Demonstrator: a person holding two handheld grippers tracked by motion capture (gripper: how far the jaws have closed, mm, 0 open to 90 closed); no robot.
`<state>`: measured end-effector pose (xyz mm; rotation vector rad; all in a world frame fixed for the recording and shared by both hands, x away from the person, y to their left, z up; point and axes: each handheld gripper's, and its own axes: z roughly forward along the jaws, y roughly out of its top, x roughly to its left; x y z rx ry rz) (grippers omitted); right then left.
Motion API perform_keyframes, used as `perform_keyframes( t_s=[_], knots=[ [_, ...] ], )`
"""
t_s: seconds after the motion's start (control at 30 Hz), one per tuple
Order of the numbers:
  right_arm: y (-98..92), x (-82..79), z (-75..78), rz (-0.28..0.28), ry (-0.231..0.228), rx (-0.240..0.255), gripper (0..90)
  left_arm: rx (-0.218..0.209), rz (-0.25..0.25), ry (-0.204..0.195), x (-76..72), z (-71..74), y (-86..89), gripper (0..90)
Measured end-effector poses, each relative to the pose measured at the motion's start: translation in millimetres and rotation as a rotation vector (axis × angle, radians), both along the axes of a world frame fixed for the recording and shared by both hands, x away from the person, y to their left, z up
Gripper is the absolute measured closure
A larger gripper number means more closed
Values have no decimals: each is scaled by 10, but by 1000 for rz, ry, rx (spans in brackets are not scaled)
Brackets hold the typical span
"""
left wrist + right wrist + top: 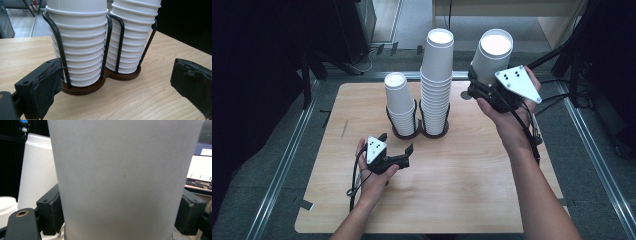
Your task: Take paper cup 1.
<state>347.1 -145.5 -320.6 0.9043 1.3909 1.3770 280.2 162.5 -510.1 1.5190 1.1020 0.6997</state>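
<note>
My right gripper [479, 86] is shut on a white paper cup [493, 54] and holds it upright in the air, to the right of the tall stack. In the right gripper view the cup [125, 177] stands between both pads [53, 213]. A dark two-slot wire holder [419, 131] at the table's middle carries a short cup stack [399, 102] and a tall cup stack [436, 75]. My left gripper [397, 143] rests open on the table just in front of the holder. In its own view the left gripper [120, 85] faces the holder base [82, 90] and both stacks [80, 50], with nothing between its jaws.
The wooden table [452, 185] has bare room in front and to the right of the holder. A small grey disc [466, 95] lies on it beneath the held cup. Metal rails [287, 160] run along both sides. A lit monitor [202, 167] stands in the background.
</note>
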Motion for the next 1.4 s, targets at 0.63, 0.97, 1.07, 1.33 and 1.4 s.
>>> perform_keyframes(
  t_s=[0.63,0.97,1.07,1.33,1.4],
  knots=[
    [-46,-97,-488,13,42,-89,150,-4,-28,-17,-31,57,-38,0],
    [-21,-134,-702,36,43,-162,154,-10,-45,-27,-51,90,-64,0],
    [12,-164,-783,32,43,-197,153,-12,-51,-30,-59,103,-73,0],
    [73,-217,-941,35,44,-277,155,-21,-67,-43,-84,153,-86,0],
    [107,-237,-985,41,39,-310,155,-27,-72,-45,-92,168,-93,0]
  ],
)
